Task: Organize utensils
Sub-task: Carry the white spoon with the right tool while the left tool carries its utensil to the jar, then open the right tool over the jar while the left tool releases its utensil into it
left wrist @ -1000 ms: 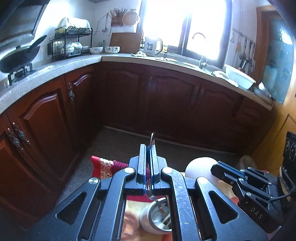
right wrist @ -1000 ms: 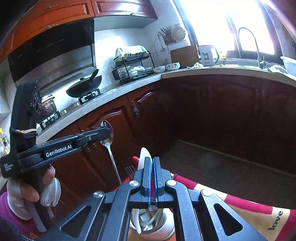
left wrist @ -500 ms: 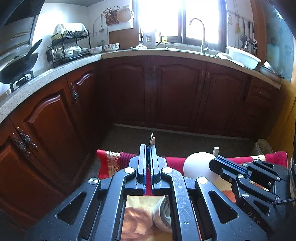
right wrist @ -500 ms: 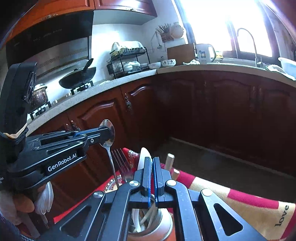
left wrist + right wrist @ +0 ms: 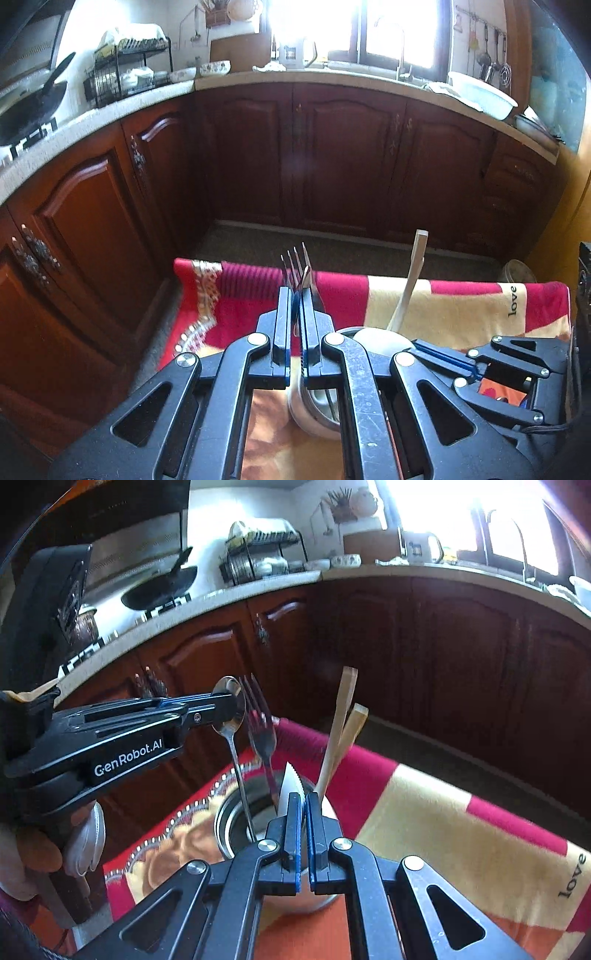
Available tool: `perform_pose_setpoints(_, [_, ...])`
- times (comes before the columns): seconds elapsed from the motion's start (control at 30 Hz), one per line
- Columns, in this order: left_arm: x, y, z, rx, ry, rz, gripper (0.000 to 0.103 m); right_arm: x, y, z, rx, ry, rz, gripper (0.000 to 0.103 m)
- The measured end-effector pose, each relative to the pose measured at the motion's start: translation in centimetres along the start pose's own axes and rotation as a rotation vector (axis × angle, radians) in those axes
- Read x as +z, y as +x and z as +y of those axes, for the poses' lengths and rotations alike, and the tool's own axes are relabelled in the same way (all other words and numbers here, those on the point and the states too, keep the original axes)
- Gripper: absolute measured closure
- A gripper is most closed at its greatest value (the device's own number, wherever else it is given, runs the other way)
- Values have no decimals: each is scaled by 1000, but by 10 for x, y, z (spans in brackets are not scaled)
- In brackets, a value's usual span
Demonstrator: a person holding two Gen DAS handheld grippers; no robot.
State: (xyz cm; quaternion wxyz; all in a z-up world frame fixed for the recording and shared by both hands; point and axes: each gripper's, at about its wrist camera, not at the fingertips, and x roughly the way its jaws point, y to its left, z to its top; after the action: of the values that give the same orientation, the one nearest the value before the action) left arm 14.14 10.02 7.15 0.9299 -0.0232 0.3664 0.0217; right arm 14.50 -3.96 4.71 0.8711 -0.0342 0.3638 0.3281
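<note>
A steel utensil cup (image 5: 226, 821) stands on a red and yellow cloth (image 5: 443, 830). My left gripper (image 5: 231, 705) is shut on the bowl of a metal spoon (image 5: 236, 746) whose handle reaches down into the cup. In the left wrist view the left gripper (image 5: 297, 295) shows the spoon's edge between its fingers, above the cup (image 5: 314, 410). My right gripper (image 5: 303, 805) is shut on a white serrated knife (image 5: 290, 784) standing in the cup. A fork (image 5: 260, 734) and two wooden chopsticks (image 5: 340, 731) also stand in the cup.
The cloth covers a low table with its far edge (image 5: 369, 277) facing dark wooden cabinets (image 5: 351, 155). The right gripper's body (image 5: 498, 373) lies close to the right of the cup. A counter holds a wok (image 5: 162, 590) and dish rack (image 5: 262, 559).
Both grippers have come down toward the cup. The spoon and the knife have sunk deeper into it, and the fork and chopsticks have come into view.
</note>
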Motion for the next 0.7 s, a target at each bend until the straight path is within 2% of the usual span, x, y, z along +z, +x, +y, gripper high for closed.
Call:
perform_pose_setpoints(0.13, [-4, 0, 2, 5, -19, 5, 101, -2, 2, -3, 16, 24, 25, 101])
perform_pose_setpoints(0.27, [-4, 1, 10, -25, -89, 40, 101, -3, 2, -5, 28, 42, 50, 94])
perform_pose_setpoints(0.3, [-5, 1, 12, -28, -102, 50, 100, -3, -1, -6, 29, 45, 46, 89])
perform_pose_setpoints(0.33, [-6, 1, 12, -26, -106, 53, 96, -3, -4, -7, 31, 49, 42, 82])
perform_pose_setpoints(0.37, [-7, 1, 13, -30, -114, 55, 91, -4, -7, -8, 32, 57, 35, 78])
perform_pose_setpoints(0.4, [-9, 0, 14, -35, -123, 58, 87, -7, -11, -8, 32, 61, 29, 76])
perform_pose_setpoints(0.47, [-11, 0, 17, -56, -154, 69, 69, -8, -15, -8, 31, 63, 28, 76])
perform_pose_setpoints(0.57, [-13, -6, 19, -72, -176, 67, 62, -11, -18, -7, 15, 57, 30, 76])
perform_pose_setpoints(0.7, [-15, -15, 20, -75, -187, 60, 57, -13, -22, -7, 15, 73, 35, 76])
